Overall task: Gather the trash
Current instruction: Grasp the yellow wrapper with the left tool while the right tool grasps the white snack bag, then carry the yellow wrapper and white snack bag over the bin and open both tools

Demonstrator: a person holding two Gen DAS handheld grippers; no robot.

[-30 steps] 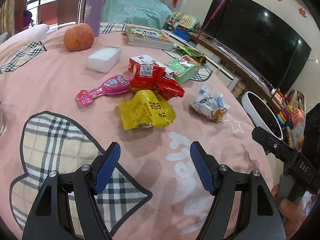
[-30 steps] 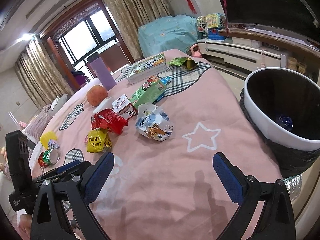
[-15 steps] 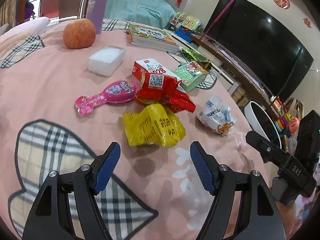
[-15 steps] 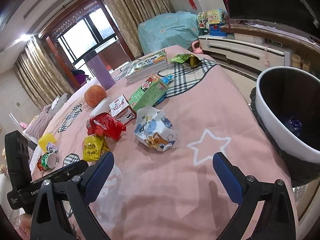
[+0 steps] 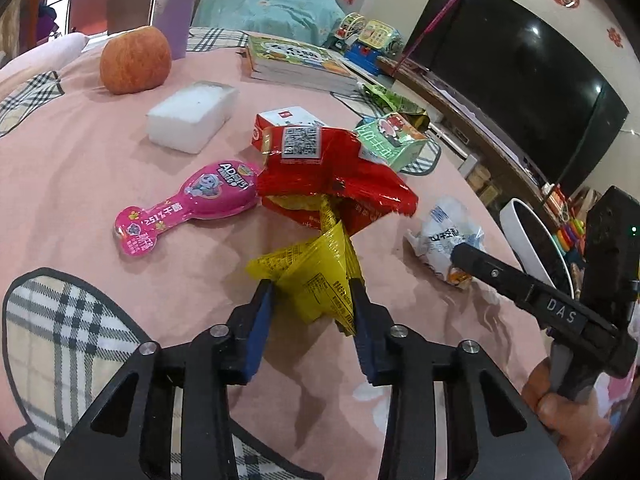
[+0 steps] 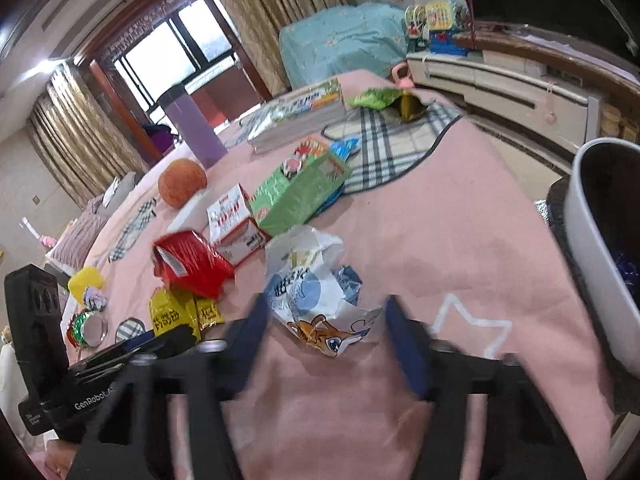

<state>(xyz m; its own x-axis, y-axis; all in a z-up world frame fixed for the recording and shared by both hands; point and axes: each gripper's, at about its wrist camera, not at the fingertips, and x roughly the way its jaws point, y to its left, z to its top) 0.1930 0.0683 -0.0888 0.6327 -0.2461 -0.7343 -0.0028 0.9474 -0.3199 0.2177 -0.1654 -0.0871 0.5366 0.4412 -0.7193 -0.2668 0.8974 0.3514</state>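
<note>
— Well, both sets of fingers have just been closing: the left gripper [image 5: 312, 300] pinches the yellow wrapper [image 5: 316, 276], crumpled off the bench [image 5: 80, 168].
— And the right gripper [image 6: 326, 336]?
— Its fingers flank the white wrapper [image 6: 316, 288]; too blurred to say they're pressing. Only that view looks into the bin [image 6: 592, 248].

Glossy crinkled yellow foil wrapper [image 5: 316, 280], shiny red foil bag [image 5: 332, 184] behind it, matt pink cloth desk cover [image 5: 80, 160], matt white foam block [image 5: 192, 114], smooth glossy television screen [image 5: 508, 96]
</note>
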